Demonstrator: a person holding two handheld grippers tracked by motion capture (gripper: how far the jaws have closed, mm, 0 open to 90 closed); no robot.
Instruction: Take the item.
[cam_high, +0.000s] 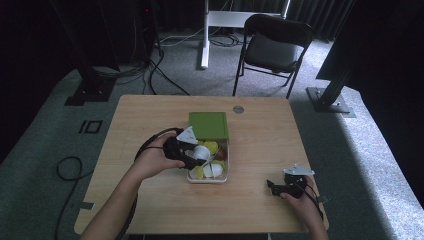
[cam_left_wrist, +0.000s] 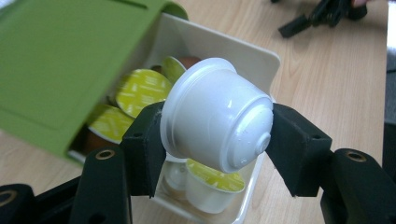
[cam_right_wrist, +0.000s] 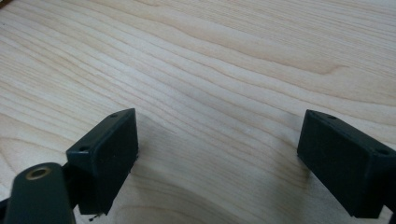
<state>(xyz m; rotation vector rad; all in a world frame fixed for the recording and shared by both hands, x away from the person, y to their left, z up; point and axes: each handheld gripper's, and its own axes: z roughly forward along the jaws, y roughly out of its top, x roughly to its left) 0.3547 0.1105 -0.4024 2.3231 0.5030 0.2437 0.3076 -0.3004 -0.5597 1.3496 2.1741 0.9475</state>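
The white capsule (cam_left_wrist: 217, 120), clamped in the left gripper (cam_left_wrist: 215, 140), should probably be lifted clear of the box (cam_left_wrist: 261, 56); the right gripper (cam_right_wrist: 217, 158) is held wide open, empty.

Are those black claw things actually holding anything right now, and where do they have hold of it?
The left gripper holds a white coffee capsule, its jaws clamping rim and tip, above the white box. The right gripper holds nothing.
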